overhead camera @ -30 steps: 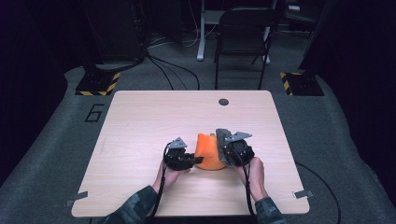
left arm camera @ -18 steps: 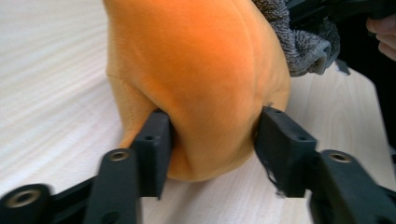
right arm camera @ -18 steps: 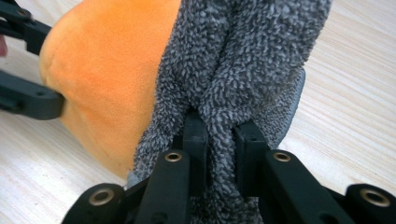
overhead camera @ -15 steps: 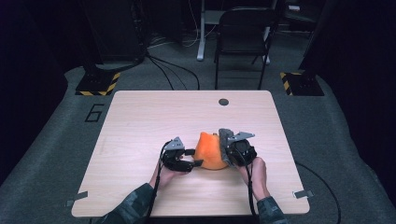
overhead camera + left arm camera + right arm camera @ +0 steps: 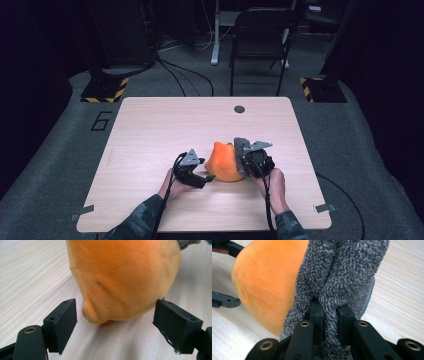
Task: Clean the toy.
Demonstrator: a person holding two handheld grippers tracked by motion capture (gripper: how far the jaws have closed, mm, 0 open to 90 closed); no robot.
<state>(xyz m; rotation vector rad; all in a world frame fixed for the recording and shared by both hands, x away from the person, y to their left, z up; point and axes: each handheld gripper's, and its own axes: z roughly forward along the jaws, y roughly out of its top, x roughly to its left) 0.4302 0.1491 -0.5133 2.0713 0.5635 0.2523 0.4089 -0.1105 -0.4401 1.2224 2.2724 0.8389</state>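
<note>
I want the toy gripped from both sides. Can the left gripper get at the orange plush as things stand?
Probably yes: the left gripper, its jaws just opened, faces the orange plush with bare table between. The right gripper only pinches its grey fleece part.

Table [image 5: 150, 130] lit bright from overhead, surroundings v. dark; high view soft/grainy, close-ups sharp w/ soft shadows.

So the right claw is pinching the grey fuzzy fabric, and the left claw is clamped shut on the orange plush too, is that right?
Not quite. The right claw does pinch the grey fuzzy fabric, but the left claw is not clamped on the orange plush. The left gripper view shows its jaws standing apart, having just been opening, with the plush's lower end between them and gaps on both sides.
</note>
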